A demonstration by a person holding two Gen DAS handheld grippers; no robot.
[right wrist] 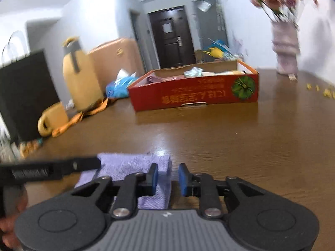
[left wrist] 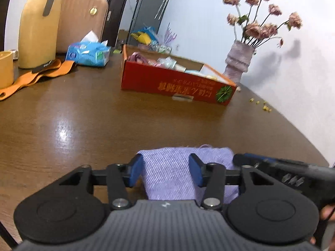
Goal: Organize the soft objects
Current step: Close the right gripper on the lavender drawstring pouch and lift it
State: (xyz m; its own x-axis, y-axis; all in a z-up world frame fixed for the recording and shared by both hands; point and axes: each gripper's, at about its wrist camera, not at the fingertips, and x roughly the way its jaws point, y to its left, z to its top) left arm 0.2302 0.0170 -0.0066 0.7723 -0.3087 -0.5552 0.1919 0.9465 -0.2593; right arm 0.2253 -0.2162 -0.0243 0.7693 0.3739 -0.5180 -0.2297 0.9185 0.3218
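While the folded purple cloth (left wrist: 184, 175) lies flat on the desk (left wrist: 83, 115), the left gripper (left wrist: 166, 172) straddles its middle, jaws apart; the right gripper (right wrist: 167, 179) brackets its right edge, jaws apart, the red box (left wrist: 173, 79) beyond.

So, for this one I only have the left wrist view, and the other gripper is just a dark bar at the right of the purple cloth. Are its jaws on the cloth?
Observer: The right gripper straddles the right-hand edge of the purple cloth. One pad is over the cloth and the other over bare table. A gap shows beside the edge, so it isn't pinching.
Operator: Is there anything left of the yellow flask that I'm missing?
Observer: A tall black box stands there.
Operator: And the cup cut off at my edge?
Observer: It's a yellow mug in front of that box, with its handle showing.
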